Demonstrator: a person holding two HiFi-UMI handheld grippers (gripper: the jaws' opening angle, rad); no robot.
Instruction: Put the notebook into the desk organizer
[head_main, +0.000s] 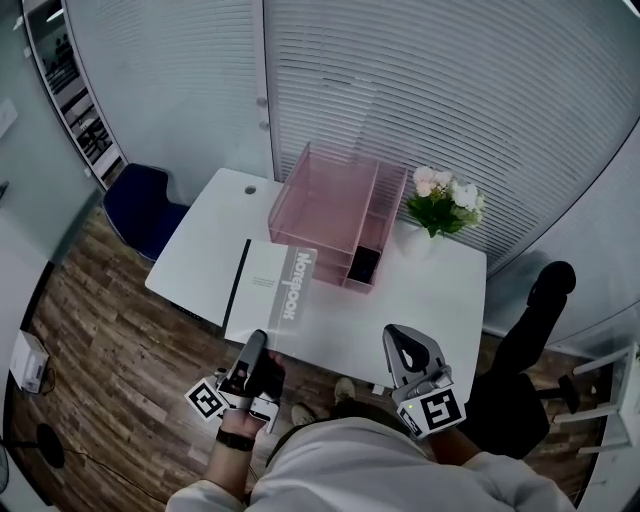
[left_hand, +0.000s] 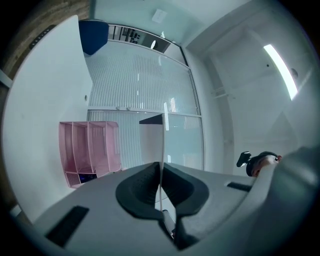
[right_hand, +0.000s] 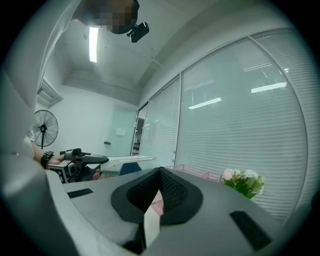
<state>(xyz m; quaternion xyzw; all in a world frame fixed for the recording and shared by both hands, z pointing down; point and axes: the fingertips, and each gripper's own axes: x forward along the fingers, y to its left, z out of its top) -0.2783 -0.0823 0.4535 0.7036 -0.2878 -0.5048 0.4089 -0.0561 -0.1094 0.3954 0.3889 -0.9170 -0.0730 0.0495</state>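
A white notebook with a dark spine lies flat over the front of the white desk, its near edge at the desk's front rim. My left gripper is shut on that near edge. In the left gripper view the notebook shows edge-on as a thin sheet between the closed jaws. The pink desk organizer stands just behind the notebook, its slots unoccupied. My right gripper hovers off the desk's front right, shut with nothing in it. From there the left gripper and the level notebook are visible.
A vase of white and pink flowers stands to the right of the organizer. A small black item sits in the organizer's lower compartment. A blue chair is at the desk's left end, a black chair at the right. Glass walls with blinds lie behind.
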